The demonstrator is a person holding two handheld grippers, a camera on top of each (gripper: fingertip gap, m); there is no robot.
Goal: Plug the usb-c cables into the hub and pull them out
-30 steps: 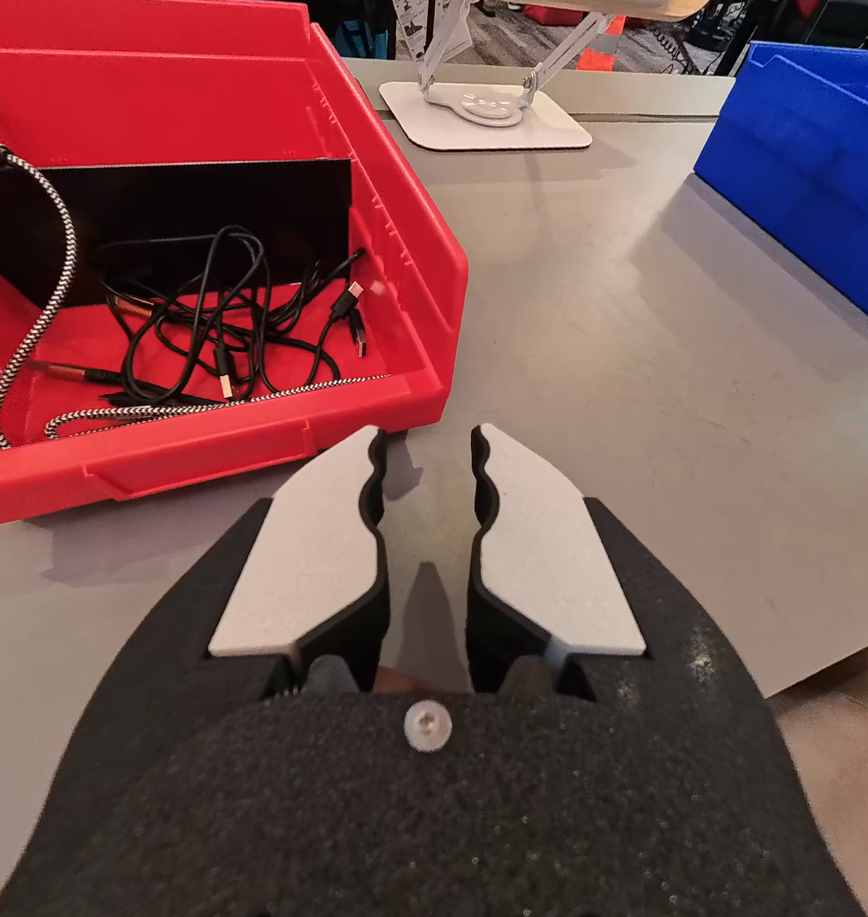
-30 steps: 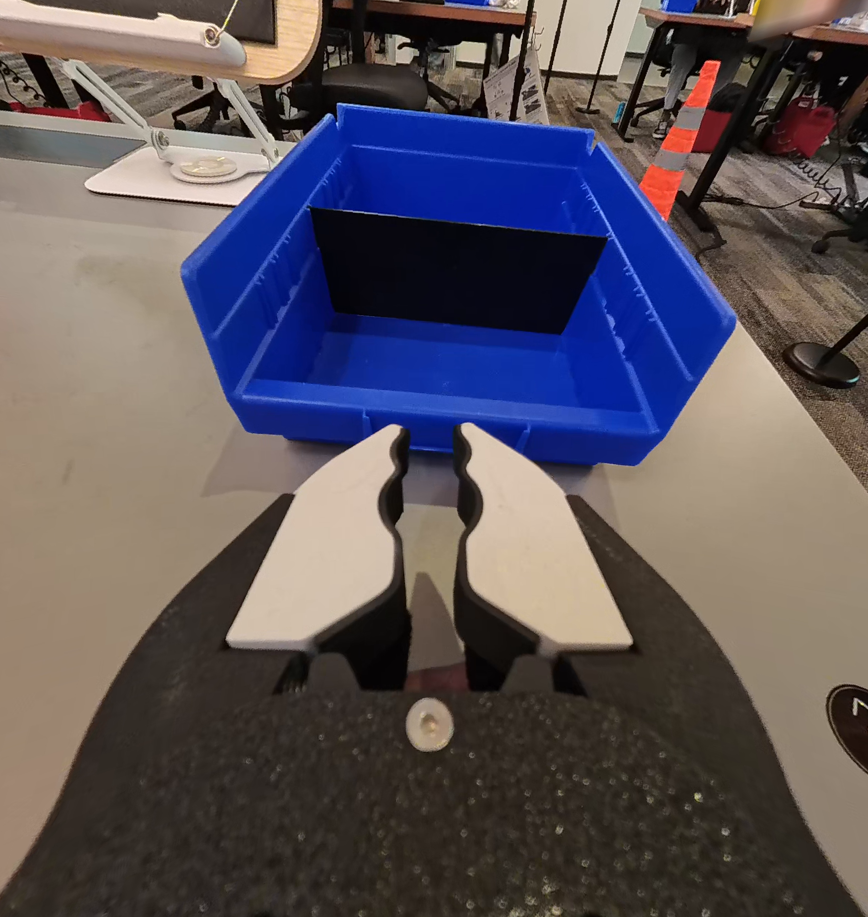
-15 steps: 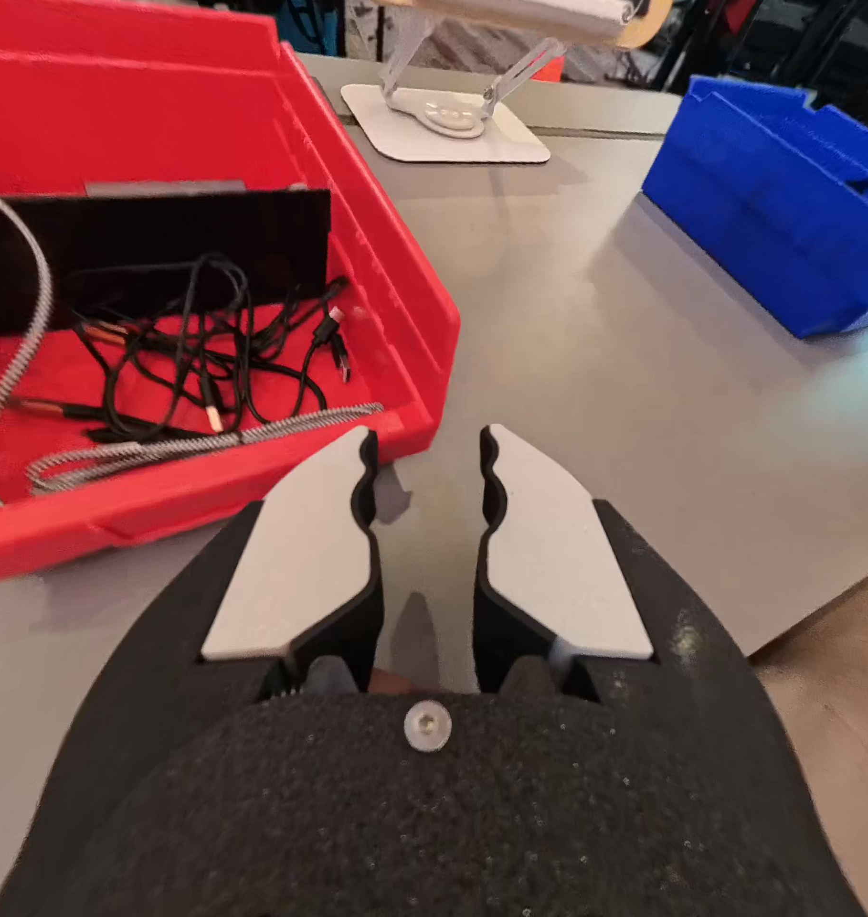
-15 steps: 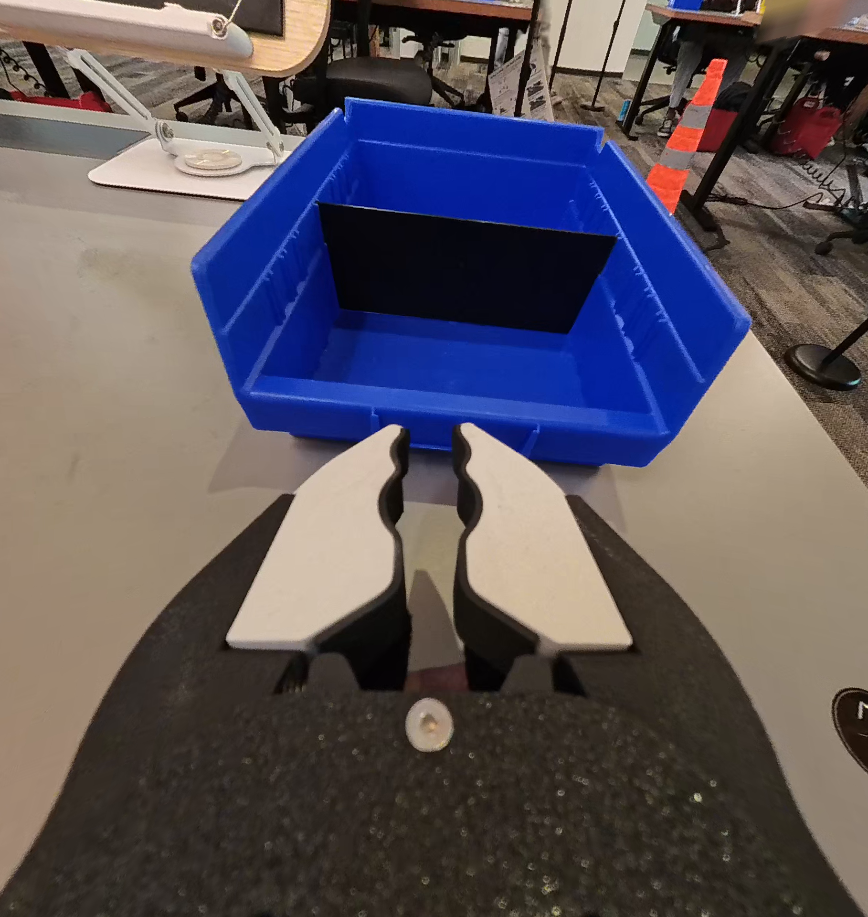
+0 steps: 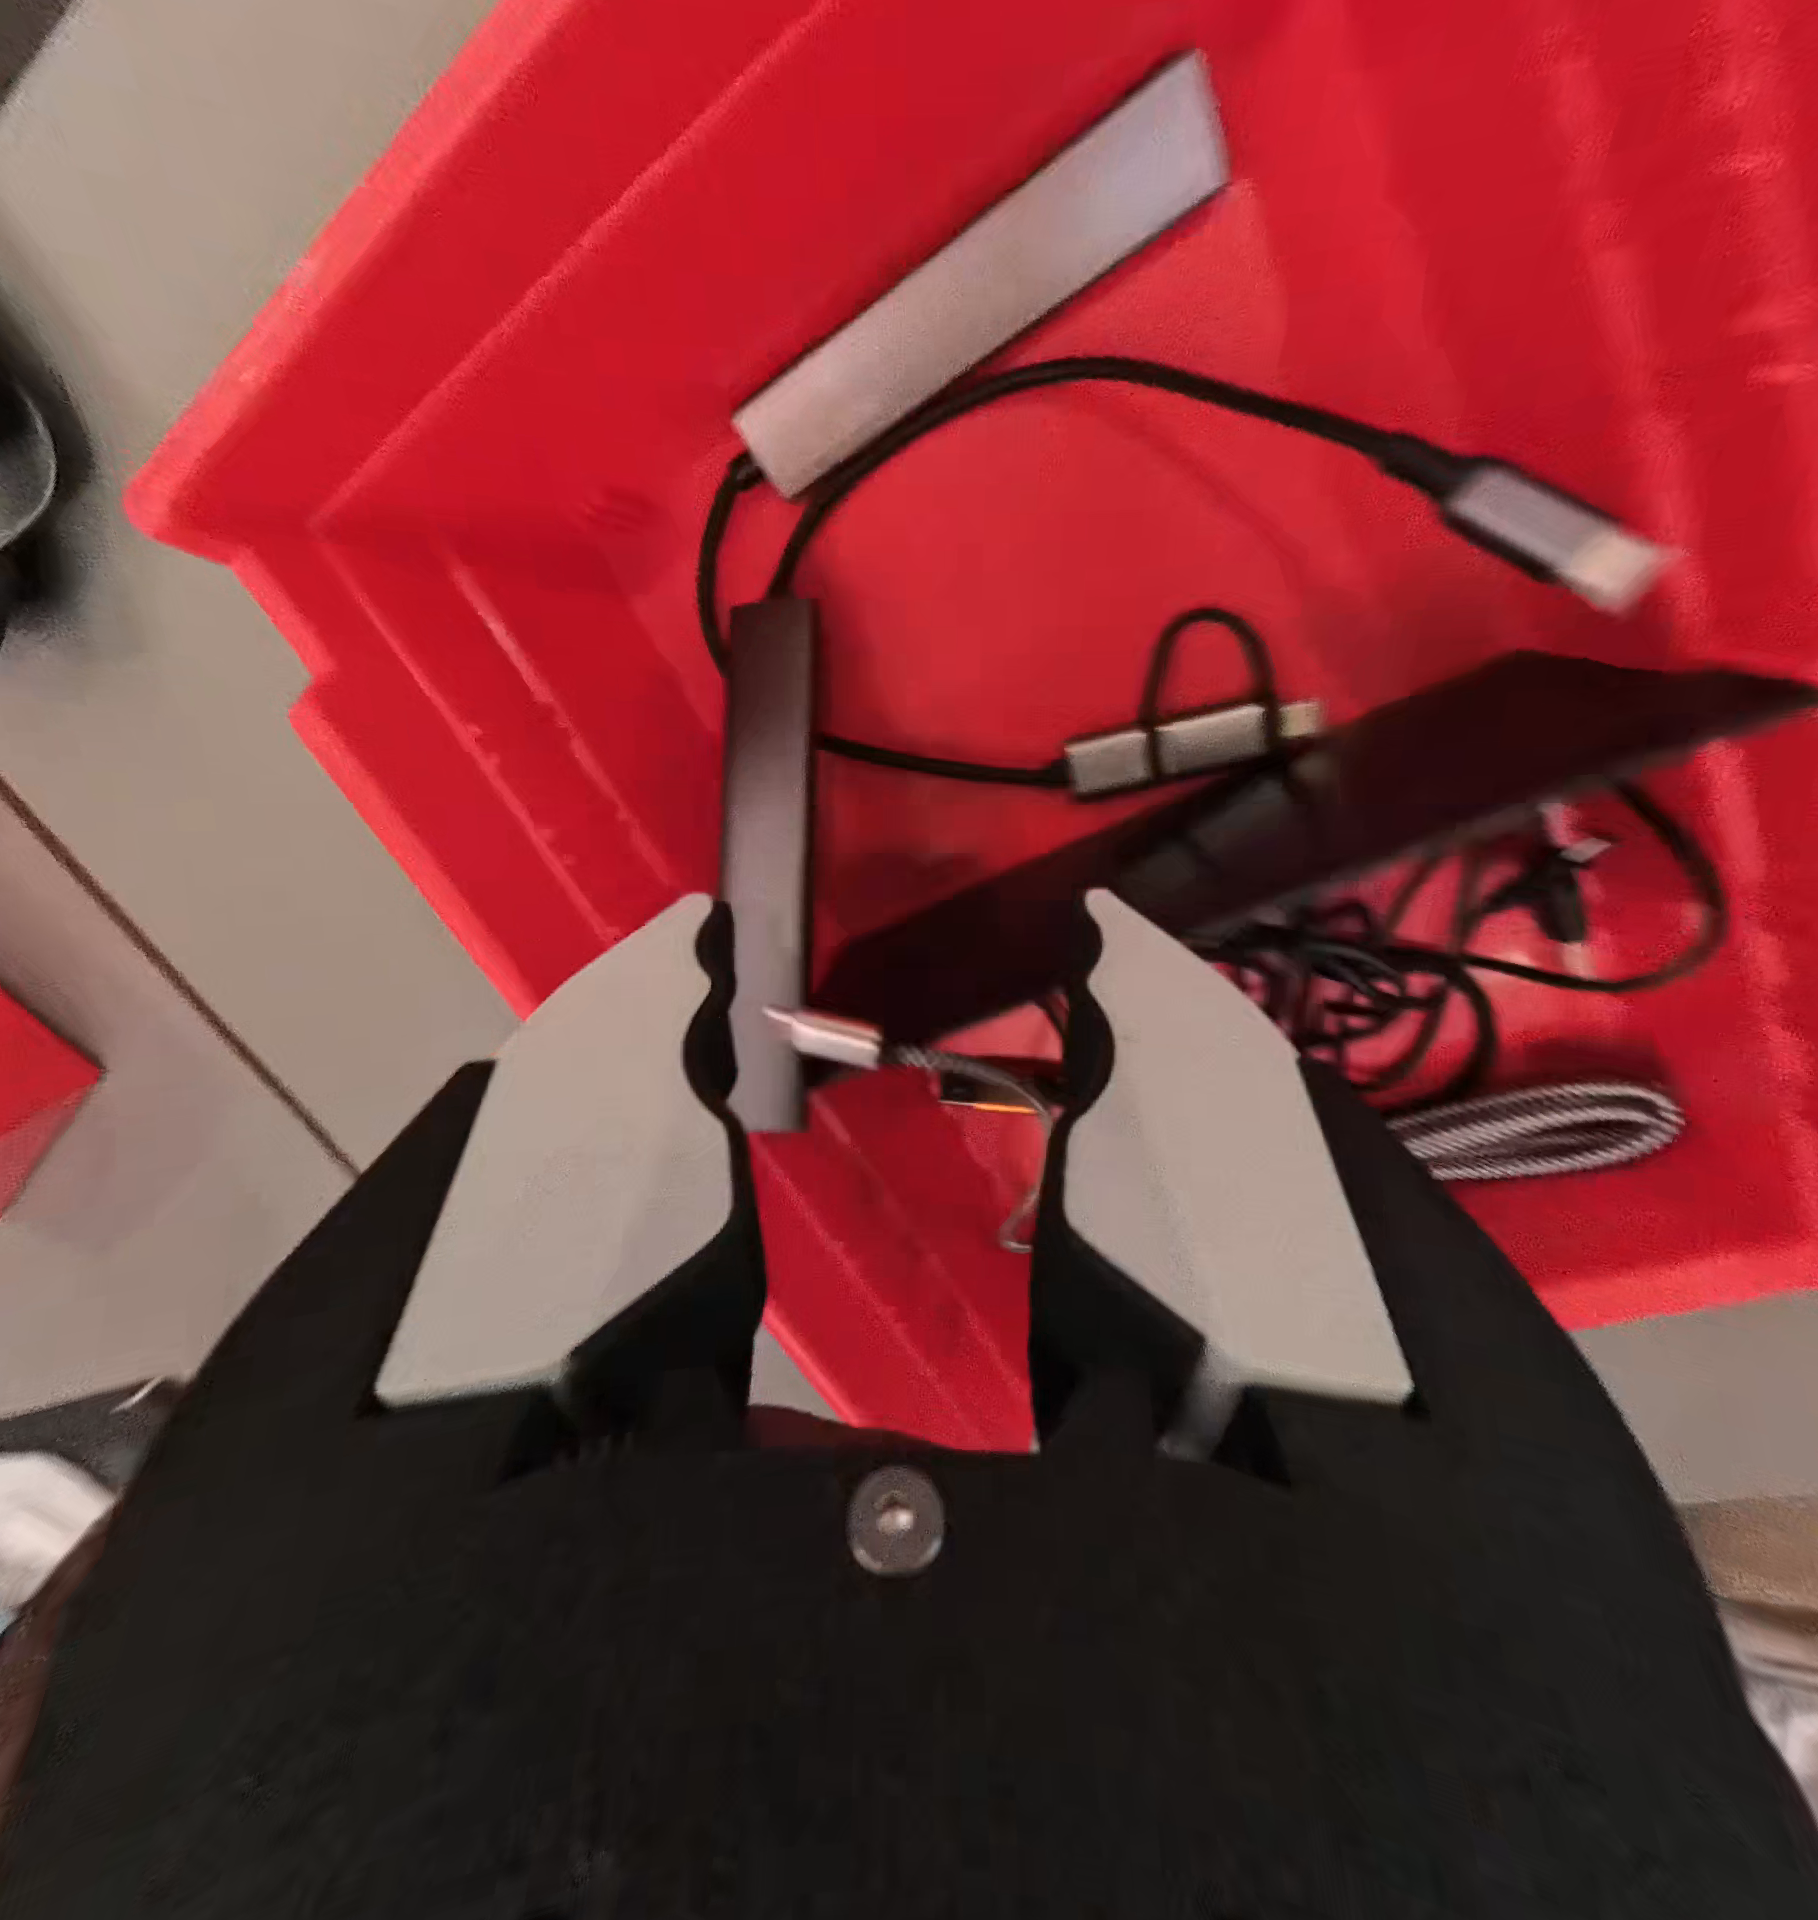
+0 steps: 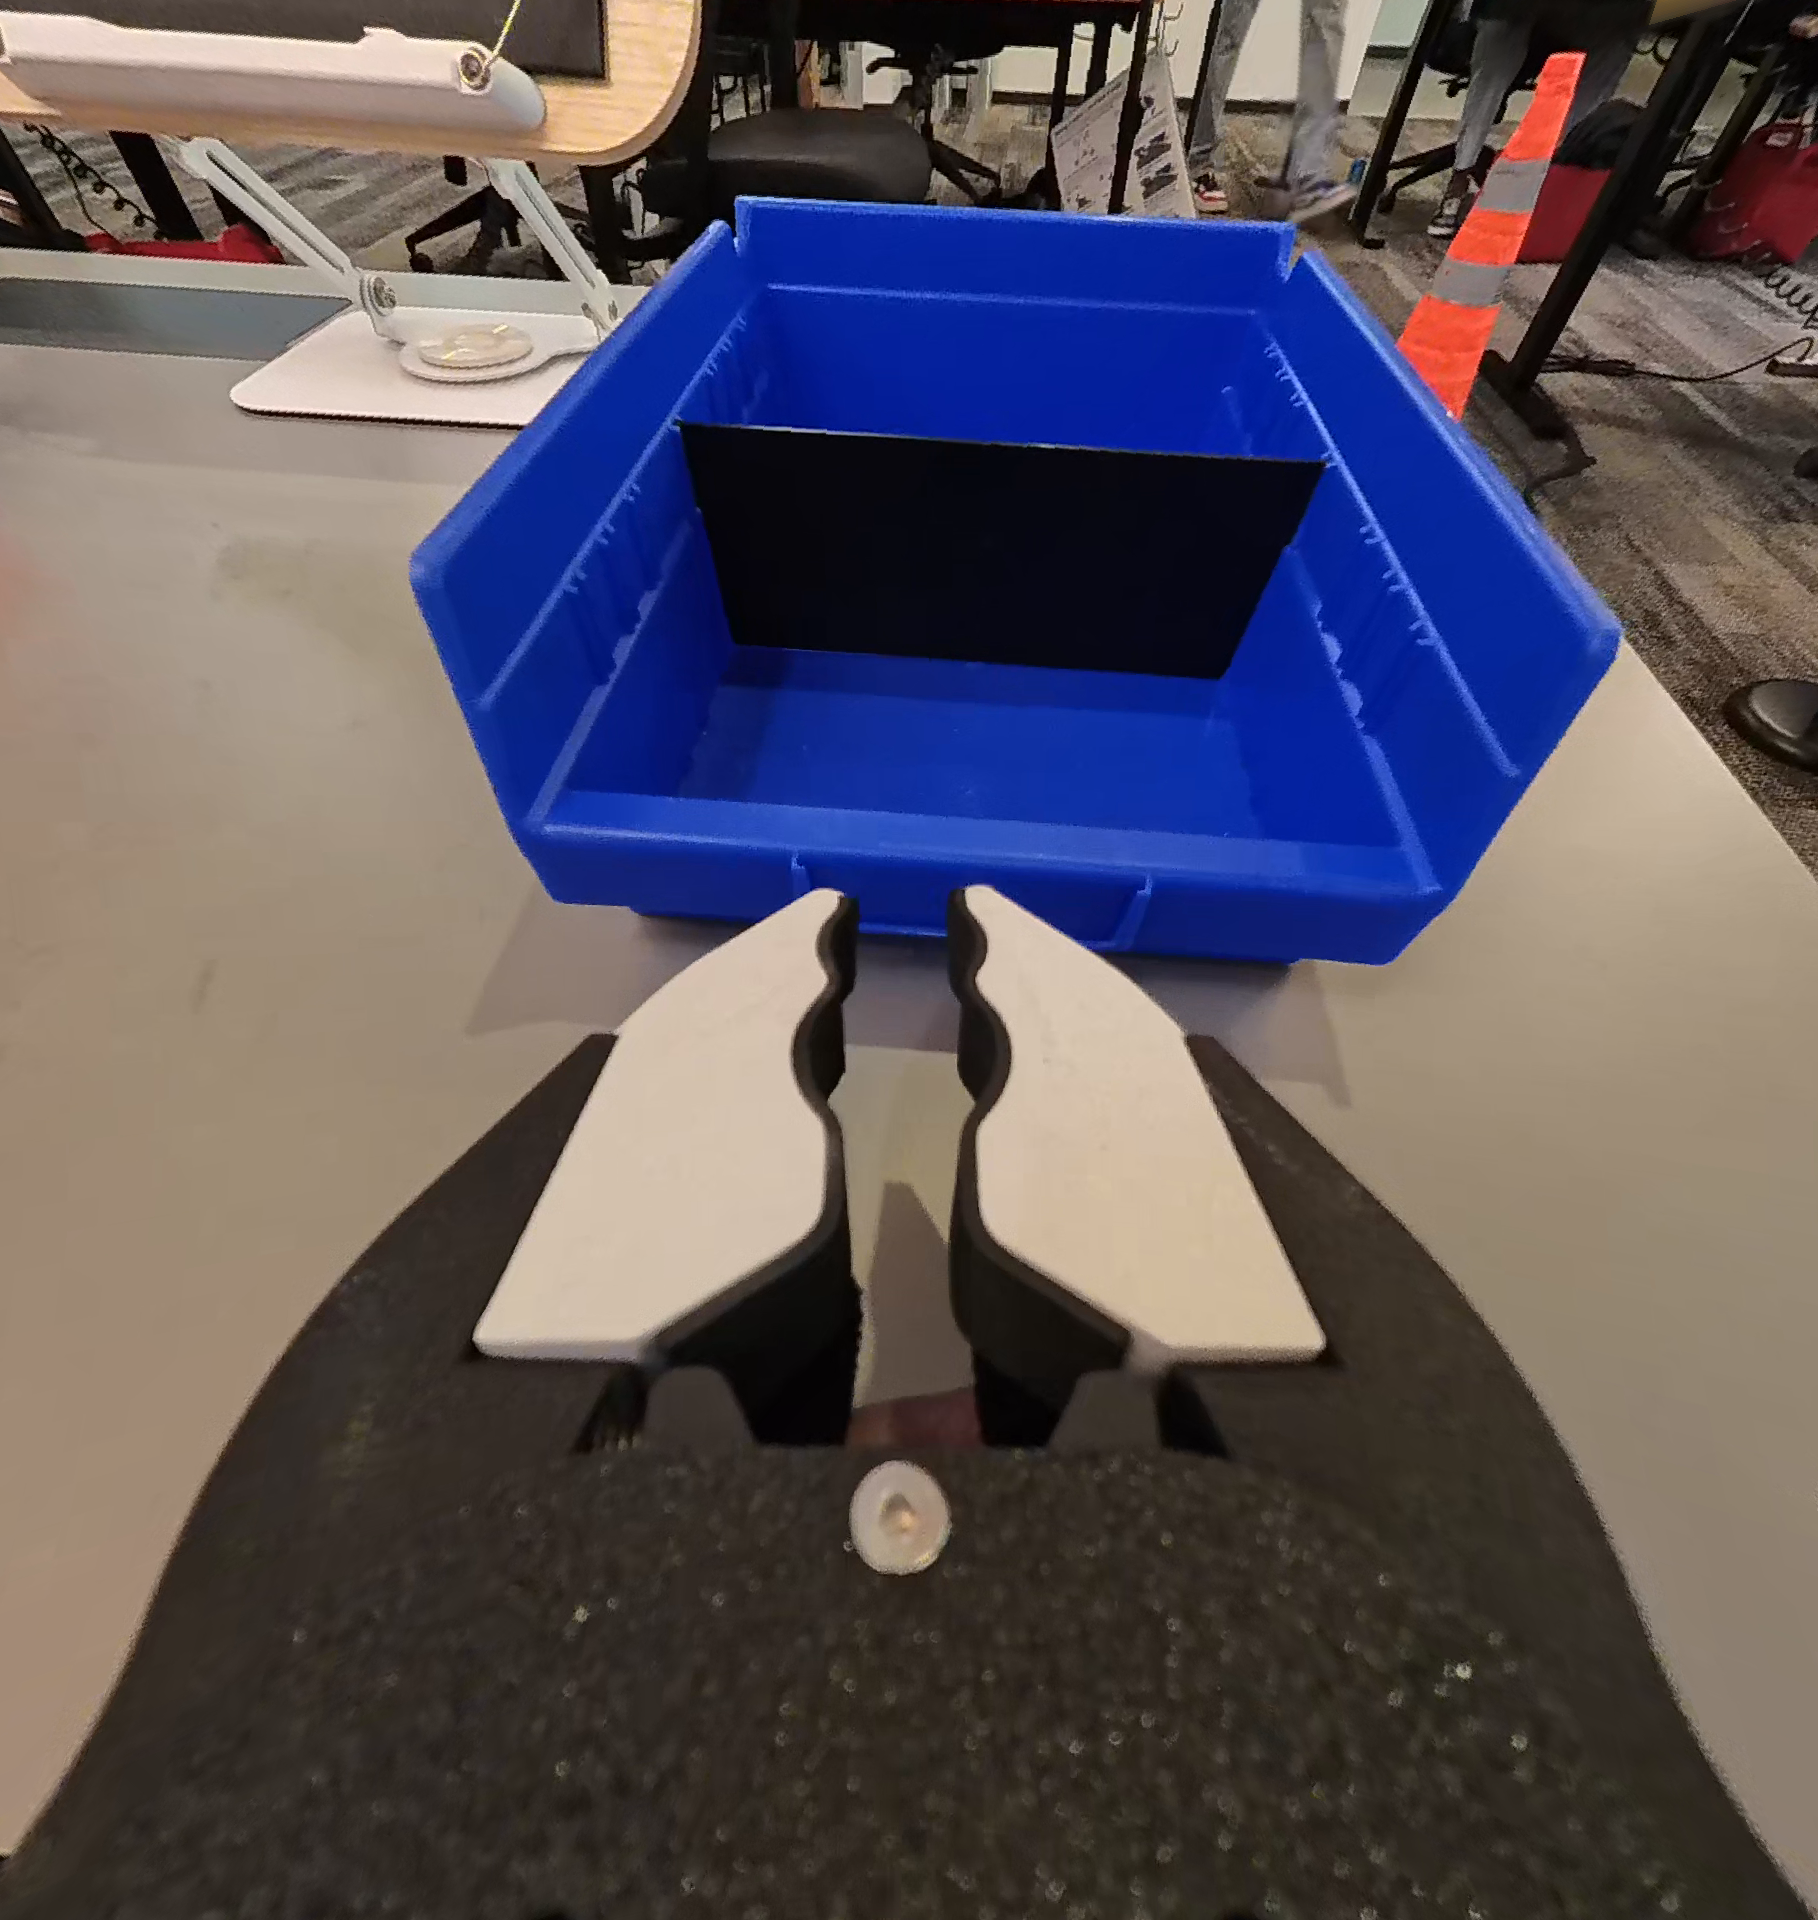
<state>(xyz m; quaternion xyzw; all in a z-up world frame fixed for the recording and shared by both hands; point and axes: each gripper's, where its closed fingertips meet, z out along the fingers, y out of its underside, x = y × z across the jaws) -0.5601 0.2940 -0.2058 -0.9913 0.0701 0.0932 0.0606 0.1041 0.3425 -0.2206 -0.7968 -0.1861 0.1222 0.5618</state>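
In the left wrist view I look down into a red bin (image 5: 988, 582). A dark grey hub (image 5: 770, 831) lies lengthwise just inside my left finger. A silver plug (image 5: 827, 1039) of a braided cable sits in its side, between the jaws. My left gripper (image 5: 900, 914) is wide open above them and holds nothing. A silver hub (image 5: 988, 281) lies farther back, its black lead ending in a silver plug (image 5: 1549, 540). My right gripper (image 6: 900, 904) is open a narrow gap and empty, low over the table before the blue bin (image 6: 988, 862).
A black divider (image 5: 1300, 810) crosses the red bin. Behind it lie a tangle of black cables (image 5: 1456, 956) and a coiled braided cable (image 5: 1539, 1127). A small grey adapter (image 5: 1185, 748) lies near the divider. The blue bin has a black divider (image 6: 998, 551). A white stand (image 6: 437, 364) sits beyond. The grippers' ends are close to 65 cm from one another. It is some 4 cm from my left tips to the dark grey hub (image 5: 770, 831).
My left gripper has swung from the table in front of the red bin to above its inside, tilted down, and its jaws have opened wider. The right gripper has barely moved.
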